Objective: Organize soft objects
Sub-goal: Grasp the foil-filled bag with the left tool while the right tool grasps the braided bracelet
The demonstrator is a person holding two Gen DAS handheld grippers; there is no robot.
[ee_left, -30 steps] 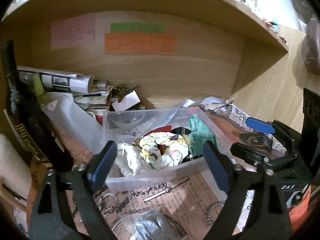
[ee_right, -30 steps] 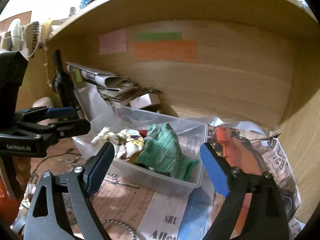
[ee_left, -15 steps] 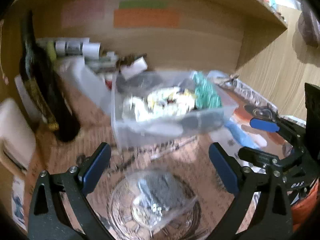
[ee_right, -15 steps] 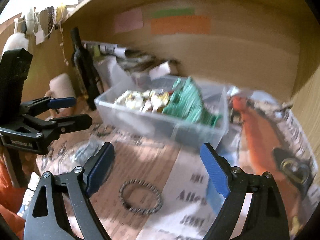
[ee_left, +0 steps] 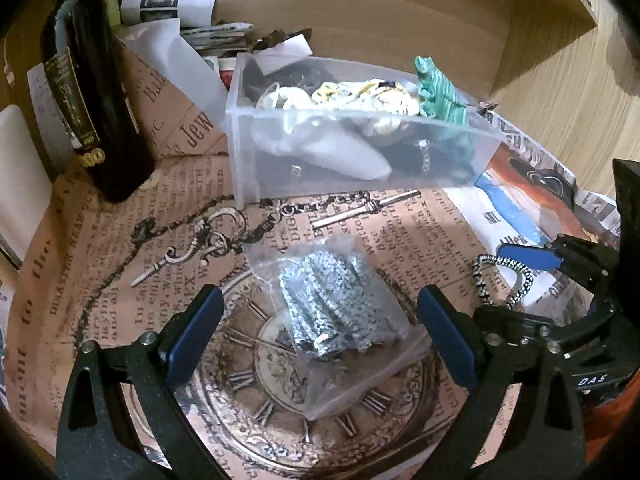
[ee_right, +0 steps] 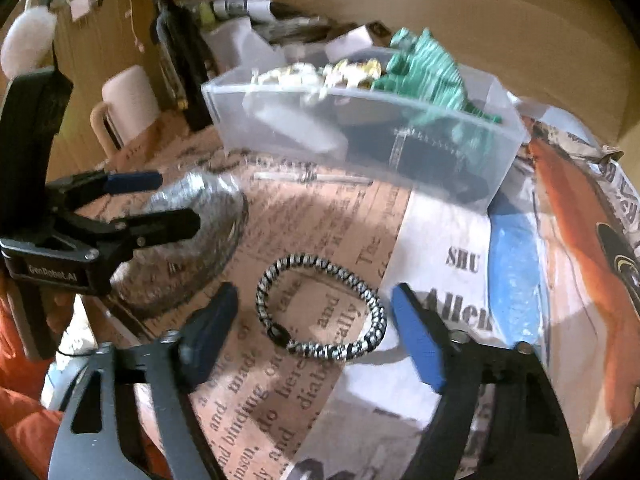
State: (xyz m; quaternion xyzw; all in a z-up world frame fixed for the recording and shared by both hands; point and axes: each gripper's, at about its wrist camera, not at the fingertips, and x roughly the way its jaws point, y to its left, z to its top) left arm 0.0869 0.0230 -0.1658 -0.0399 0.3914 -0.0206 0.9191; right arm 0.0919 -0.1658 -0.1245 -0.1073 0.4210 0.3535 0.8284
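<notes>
A clear plastic bin (ee_left: 244, 152) (ee_right: 224, 120) holds several soft items, among them a green striped cloth (ee_left: 438, 92) (ee_right: 424, 68) and a yellow-white fabric piece (ee_left: 360, 92). A clear bag of silvery mesh (ee_left: 332, 304) (ee_right: 192, 200) lies on the table between the fingers of my open left gripper (ee_left: 320, 336). A black-and-white braided band (ee_right: 320, 308) (ee_left: 484, 276) lies between the fingers of my open right gripper (ee_right: 316, 332). Both grippers are empty and hover low over the table.
A dark bottle (ee_left: 92, 92) stands left of the bin. Stacked papers (ee_left: 160, 4) lie at the back under a wooden shelf. A pale mug (ee_right: 128, 104) stands at the far left. Printed paper (ee_left: 120, 264) covers the table.
Both grippers pulled back from the bin and tipped down toward the table. The bag now sits between the left fingers and the band between the right fingers.
</notes>
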